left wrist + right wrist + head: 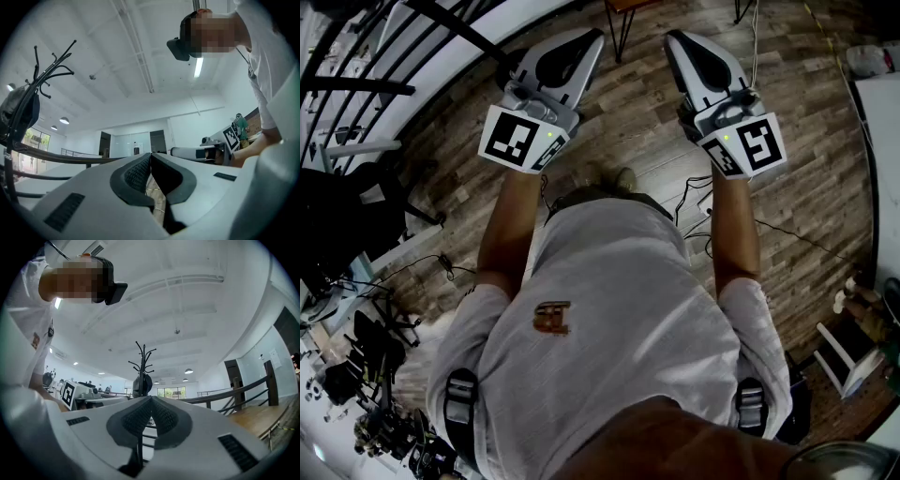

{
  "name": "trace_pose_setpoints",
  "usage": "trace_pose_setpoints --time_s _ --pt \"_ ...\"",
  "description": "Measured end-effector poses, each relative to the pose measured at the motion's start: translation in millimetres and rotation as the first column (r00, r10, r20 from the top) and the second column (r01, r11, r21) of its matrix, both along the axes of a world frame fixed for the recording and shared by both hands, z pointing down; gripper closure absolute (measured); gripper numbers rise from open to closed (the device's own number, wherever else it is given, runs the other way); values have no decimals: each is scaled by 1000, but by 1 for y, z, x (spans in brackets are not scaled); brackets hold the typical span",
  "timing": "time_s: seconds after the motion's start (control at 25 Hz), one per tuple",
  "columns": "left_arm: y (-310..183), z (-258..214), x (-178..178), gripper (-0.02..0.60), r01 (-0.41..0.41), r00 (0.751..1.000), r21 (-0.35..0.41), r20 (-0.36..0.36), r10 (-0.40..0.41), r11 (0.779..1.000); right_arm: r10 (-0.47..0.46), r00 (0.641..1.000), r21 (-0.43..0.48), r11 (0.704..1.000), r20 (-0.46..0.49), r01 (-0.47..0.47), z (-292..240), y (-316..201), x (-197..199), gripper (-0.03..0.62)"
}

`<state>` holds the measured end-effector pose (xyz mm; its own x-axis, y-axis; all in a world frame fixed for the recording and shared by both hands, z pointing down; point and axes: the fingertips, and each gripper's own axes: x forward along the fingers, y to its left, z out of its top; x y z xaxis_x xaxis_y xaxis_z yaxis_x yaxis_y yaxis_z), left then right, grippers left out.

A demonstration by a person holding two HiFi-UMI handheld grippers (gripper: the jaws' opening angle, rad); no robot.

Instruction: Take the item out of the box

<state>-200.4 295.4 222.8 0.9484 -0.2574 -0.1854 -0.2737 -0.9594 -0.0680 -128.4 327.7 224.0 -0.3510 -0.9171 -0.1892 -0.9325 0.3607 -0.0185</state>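
No box and no item shows in any view. In the head view I hold both grippers out in front of my body, above the wooden floor. My left gripper [584,42] has its jaws shut with nothing between them; its own view shows the pads meeting at the tips [150,157]. My right gripper [678,42] is shut and empty too, its pads pressed together [151,399]. Both point upward and away from me, toward the ceiling. Each gripper appears in the other's view: the right gripper [211,151] and the left gripper's marker cube [69,394].
A wooden floor [806,187] lies below, with cables [698,202] by my feet. A black railing [412,47] runs along the left and a white table edge [883,141] stands at the right. A coat rack [143,364] stands ahead of the right gripper.
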Motion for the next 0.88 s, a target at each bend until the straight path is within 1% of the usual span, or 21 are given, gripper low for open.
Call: trace_pose_setpoints --time_s 0.16,0.36,0.52,0.88 --pt "-2 0 1 563 3 1000 1 -4 -3 1000 -3 1000 -2 1000 -6 3 1 -1 0 563" --pt "2 0 7 563 10 1000 1 -2 -10 1000 -28 999 5 1000 29 27 -2 3 7 563" --pt "2 0 13 563 24 1000 7 1 -24 1000 -38 999 12 999 32 38 -3 5 16 563" --pt "14 -2 41 563 56 998 25 -10 -55 998 -59 998 23 998 19 58 -3 21 51 563"
